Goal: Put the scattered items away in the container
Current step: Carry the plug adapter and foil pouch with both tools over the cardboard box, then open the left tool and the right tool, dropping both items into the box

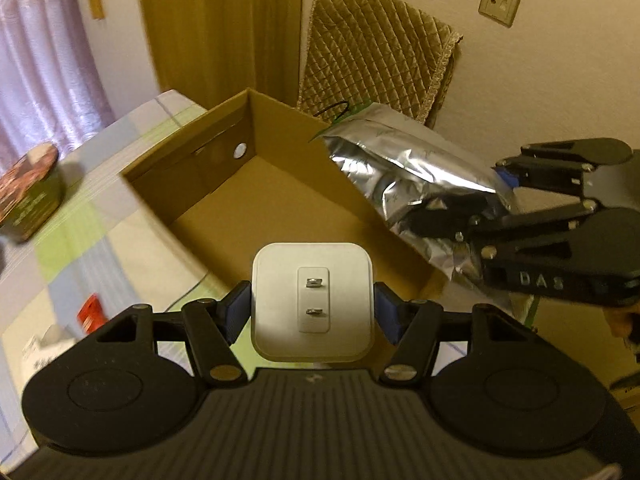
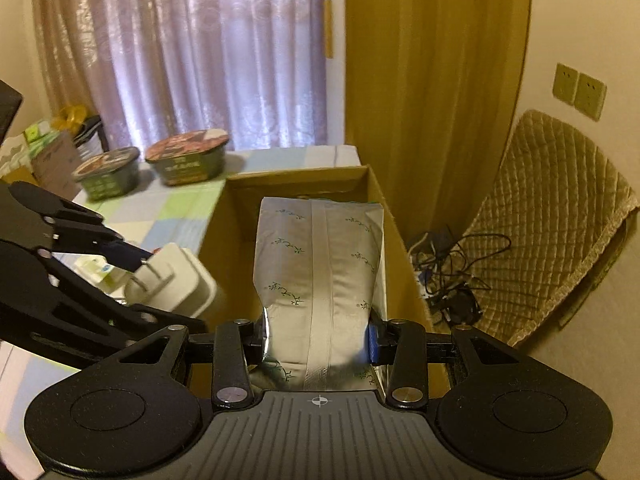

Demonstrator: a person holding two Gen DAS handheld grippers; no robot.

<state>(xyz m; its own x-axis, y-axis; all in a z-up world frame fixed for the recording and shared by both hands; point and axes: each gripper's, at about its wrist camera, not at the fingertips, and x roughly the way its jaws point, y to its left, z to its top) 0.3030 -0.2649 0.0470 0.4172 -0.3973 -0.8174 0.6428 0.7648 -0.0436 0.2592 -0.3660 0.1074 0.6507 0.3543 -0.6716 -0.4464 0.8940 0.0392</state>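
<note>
Our left claw (image 1: 313, 312) pinches the white charger (image 1: 313, 300) by its flat sides over the cardboard box (image 1: 192, 148) near edge; it looks rigid, dense, smooth. Our right claw (image 2: 318, 338) squeezes the foil pouch (image 2: 320, 276) low down above the box's right wall; soft, crinkly, likely slippery, so we grip near the seam.

charger (image 1: 313, 303) white | pouch (image 2: 320, 276) silver (green sprigs) | box (image 1: 280, 184) brown | cloth (image 1: 92, 236) pastel checks
</note>
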